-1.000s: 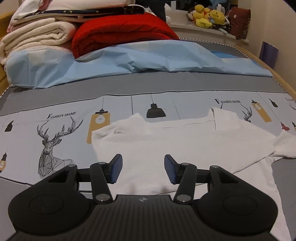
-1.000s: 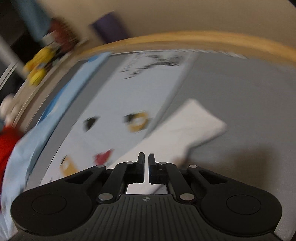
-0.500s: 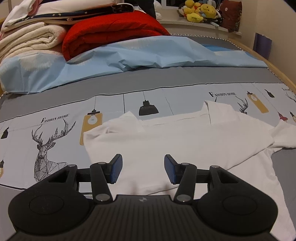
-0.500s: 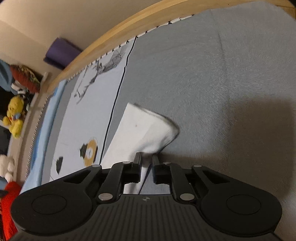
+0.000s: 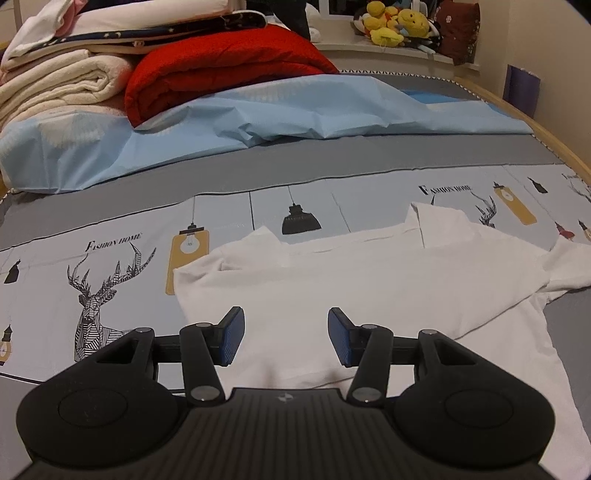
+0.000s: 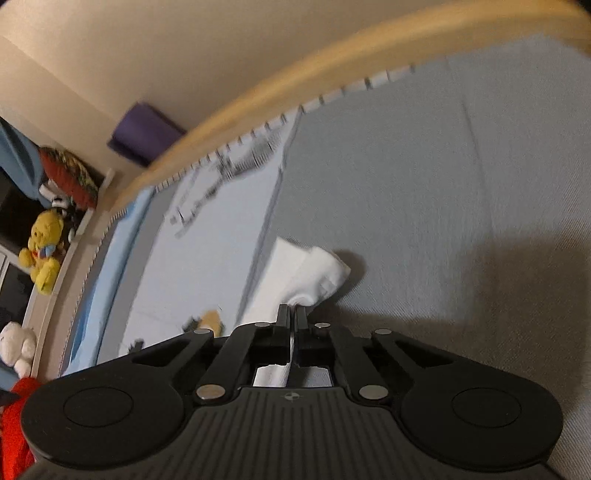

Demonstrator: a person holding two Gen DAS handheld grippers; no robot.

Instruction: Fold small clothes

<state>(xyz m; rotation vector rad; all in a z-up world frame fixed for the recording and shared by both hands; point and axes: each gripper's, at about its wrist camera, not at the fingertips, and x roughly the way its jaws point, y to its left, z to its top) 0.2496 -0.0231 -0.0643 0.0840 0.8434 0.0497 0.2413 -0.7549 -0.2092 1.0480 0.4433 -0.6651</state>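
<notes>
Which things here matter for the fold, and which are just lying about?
In play:
white short-sleeved cotton shirt
left gripper, open above it
right gripper, shut on the sleeve

Lying about:
red folded quilt
cream folded blankets
yellow plush toys

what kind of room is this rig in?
Most likely a bedroom: the white shirt lies on a bed with a grey and pale blue printed sheet, folded red and cream blankets are stacked at its far end, and yellow plush toys sit on a ledge beyond.
</notes>
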